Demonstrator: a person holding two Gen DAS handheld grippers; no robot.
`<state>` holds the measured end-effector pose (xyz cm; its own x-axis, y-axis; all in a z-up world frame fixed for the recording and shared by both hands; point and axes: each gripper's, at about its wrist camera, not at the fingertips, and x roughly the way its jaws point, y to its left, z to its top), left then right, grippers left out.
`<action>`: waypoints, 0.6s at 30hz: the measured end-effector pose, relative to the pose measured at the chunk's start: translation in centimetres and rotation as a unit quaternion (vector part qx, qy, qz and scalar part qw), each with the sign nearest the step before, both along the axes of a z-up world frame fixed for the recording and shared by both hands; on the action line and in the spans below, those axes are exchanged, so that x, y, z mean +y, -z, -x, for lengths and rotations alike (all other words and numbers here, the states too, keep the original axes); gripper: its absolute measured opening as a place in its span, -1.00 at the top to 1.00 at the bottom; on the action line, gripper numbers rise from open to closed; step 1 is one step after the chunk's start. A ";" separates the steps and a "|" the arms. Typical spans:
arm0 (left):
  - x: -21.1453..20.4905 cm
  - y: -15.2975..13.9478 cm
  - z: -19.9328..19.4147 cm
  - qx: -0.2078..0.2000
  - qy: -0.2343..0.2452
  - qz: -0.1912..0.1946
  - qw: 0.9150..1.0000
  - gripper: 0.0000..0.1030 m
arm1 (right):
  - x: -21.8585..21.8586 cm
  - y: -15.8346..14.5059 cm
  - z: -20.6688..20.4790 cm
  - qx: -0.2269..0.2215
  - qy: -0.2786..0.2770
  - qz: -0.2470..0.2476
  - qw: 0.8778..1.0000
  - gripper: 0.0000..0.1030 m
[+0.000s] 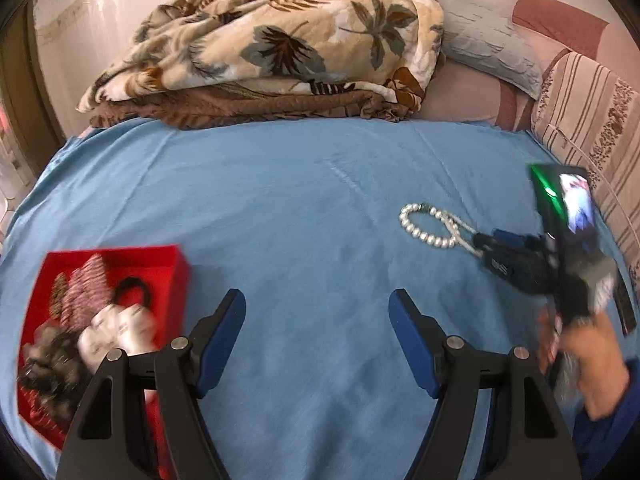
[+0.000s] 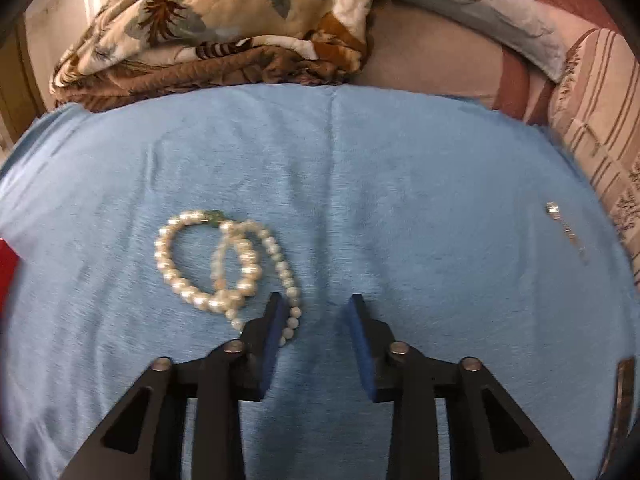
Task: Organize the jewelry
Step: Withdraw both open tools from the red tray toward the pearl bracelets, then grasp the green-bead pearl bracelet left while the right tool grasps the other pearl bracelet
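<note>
A white pearl necklace [image 2: 224, 264] lies coiled on the blue bedsheet [image 2: 400, 200]; it also shows in the left wrist view [image 1: 428, 226]. My right gripper [image 2: 316, 312] is open and low over the sheet, its left finger touching the strand's near end; nothing is held. It shows in the left wrist view [image 1: 480, 246] right beside the necklace. My left gripper [image 1: 316, 304] is open and empty above the sheet. A red box [image 1: 176, 276] with several jewelry pieces sits at the left, next to my left finger. A small silver piece [image 2: 564, 228] lies on the sheet at the right.
A folded leaf-print blanket [image 1: 280, 44] and pillows [image 1: 488, 48] lie at the back of the bed. A striped cushion [image 1: 592, 120] borders the right side. The red box's edge [image 2: 8, 268] shows at the far left in the right wrist view.
</note>
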<state>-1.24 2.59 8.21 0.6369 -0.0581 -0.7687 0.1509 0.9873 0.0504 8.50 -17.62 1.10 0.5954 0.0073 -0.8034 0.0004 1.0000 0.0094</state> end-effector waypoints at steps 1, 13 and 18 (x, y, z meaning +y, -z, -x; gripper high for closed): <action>-0.9 0.4 -1.0 0.003 0.003 -0.001 1.000 -0.42 | -0.5 0.0 0.1 0.000 0.006 0.000 1.000 0.47; -8.5 5.2 -10.6 0.050 0.039 -0.018 0.998 -0.21 | -4.6 0.1 0.4 -0.007 0.010 -0.064 0.998 0.48; -10.0 7.3 -12.6 0.064 0.045 -0.036 0.996 -0.16 | -4.2 0.2 -0.2 -0.011 -0.003 -0.061 0.998 0.46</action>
<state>11.39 -7.43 0.90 0.5273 -0.0519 -0.8481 0.2491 0.9637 0.0959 8.66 -21.84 0.86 0.6127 0.1081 -0.7829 -0.0067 0.9913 0.1316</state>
